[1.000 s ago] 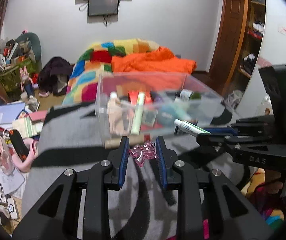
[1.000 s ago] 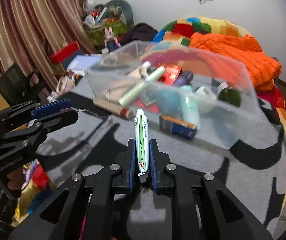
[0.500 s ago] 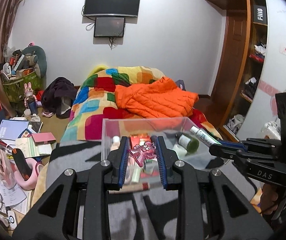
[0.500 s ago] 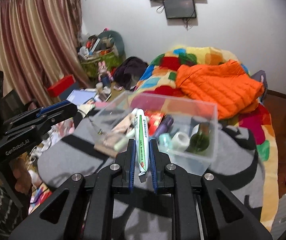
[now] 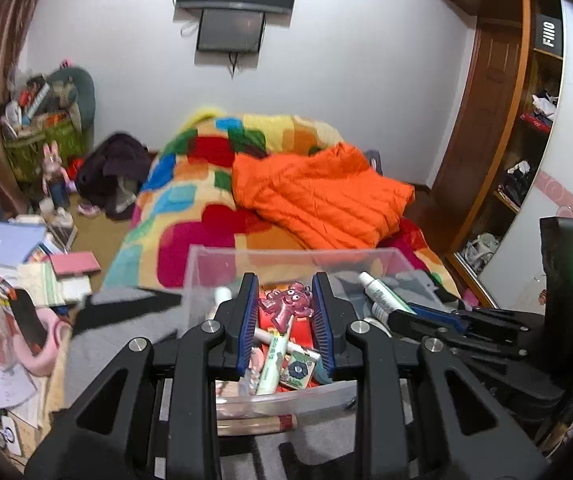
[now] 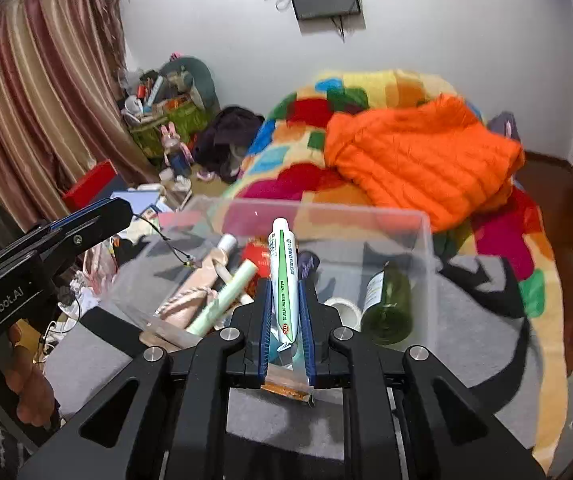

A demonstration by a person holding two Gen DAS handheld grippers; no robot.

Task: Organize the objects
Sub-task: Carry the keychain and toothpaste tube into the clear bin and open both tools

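Note:
My left gripper is shut on a small pink rubbery octopus toy and hangs over the clear plastic box. My right gripper is shut on a white tube with green print, its cap end pointing forward above the same box. The box holds a green bottle, a tape roll, a pale green tube and other small items. The right gripper with its tube shows at the right of the left wrist view, beside the box.
The box stands on a grey blanket with black stripes. Behind it lie a patchwork quilt and an orange padded jacket. A wooden stick lies in front of the box. Cluttered floor at left, wardrobe at right.
Both grippers have risen and moved forward from the blanket in front of the box to over its open top, each still gripping its object.

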